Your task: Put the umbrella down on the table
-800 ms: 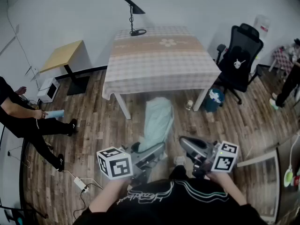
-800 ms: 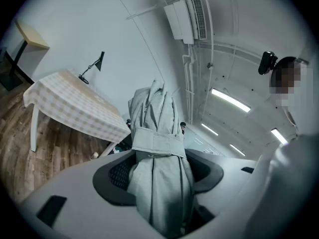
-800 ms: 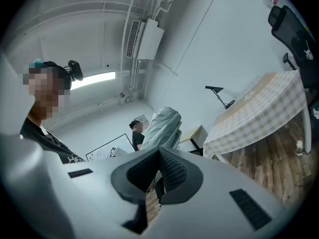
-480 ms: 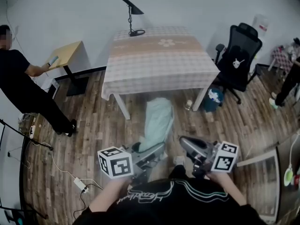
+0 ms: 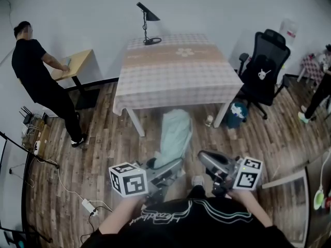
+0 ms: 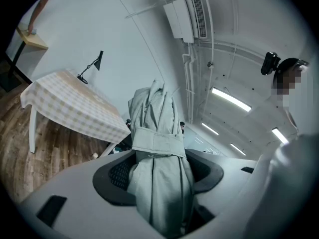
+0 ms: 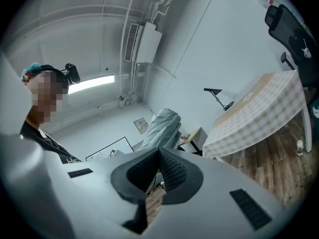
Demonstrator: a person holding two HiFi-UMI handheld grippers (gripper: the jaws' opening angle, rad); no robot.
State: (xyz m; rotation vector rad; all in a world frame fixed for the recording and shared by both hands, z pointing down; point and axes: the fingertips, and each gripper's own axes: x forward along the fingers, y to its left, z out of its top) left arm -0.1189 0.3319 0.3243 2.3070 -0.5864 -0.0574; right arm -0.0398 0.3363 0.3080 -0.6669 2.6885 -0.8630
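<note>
Head view: the folded umbrella (image 5: 175, 133) juts out above the wood floor (image 5: 103, 143), short of the checked table (image 5: 178, 68). The left gripper (image 5: 168, 170) has its near end. The right gripper (image 5: 208, 161) sits beside it, apart.
Left gripper view: pads (image 6: 117, 173) clamp both sides of the umbrella (image 6: 159, 183), strap band (image 6: 157, 142) just past them.
Right gripper view: jaws meet tip to tip, nothing between them. The umbrella (image 7: 162, 126) shows beyond.

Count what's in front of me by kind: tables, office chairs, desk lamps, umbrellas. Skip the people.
tables: 2, the checkered table and the wooden side table
office chair: 1
desk lamp: 1
umbrella: 1
total: 5
</note>
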